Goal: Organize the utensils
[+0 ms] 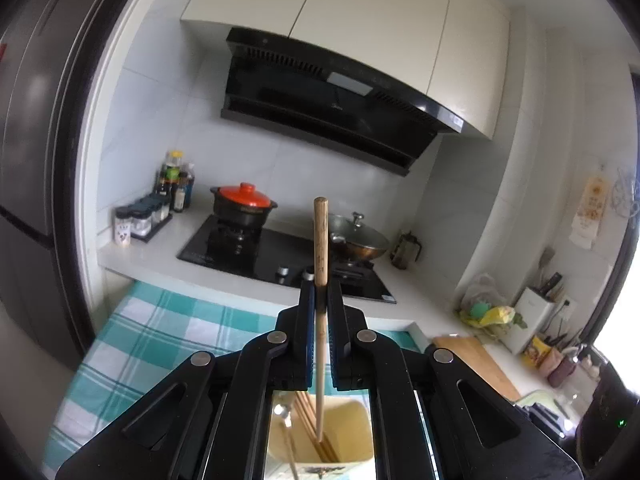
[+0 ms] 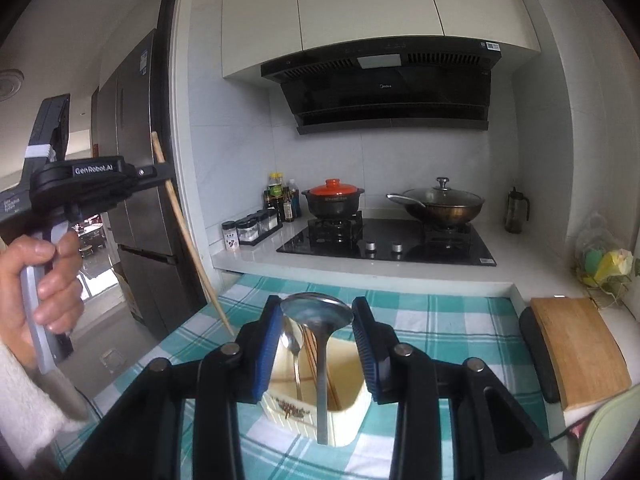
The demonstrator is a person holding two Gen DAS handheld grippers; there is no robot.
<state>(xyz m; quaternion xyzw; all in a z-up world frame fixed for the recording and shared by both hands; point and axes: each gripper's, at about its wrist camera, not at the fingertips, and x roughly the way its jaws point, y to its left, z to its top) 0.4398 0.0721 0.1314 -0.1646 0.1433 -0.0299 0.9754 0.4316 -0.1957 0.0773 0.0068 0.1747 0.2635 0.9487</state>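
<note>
Left gripper [image 1: 320,296] clamped on chopstick [image 1: 320,240] w/ tip above holder [image 2: 344,420]: light, stiff, slick; grip mid-shaft. Right gripper [image 2: 316,336] clamped on ladle [image 2: 318,312] bowl above holder: heavier, slippery.

— What did the rigs look like?
— Both grippers were black linkage frames with round silver pivot pins; the right gripper [image 2: 316,340] carried blue ribbed fingers [image 2: 267,350].
— And the left gripper [image 2: 162,172]?
— It read "GenRobot.AI" in white, on a grey handle. The sleeve [image 2: 28,392] was fuzzy and white.
</note>
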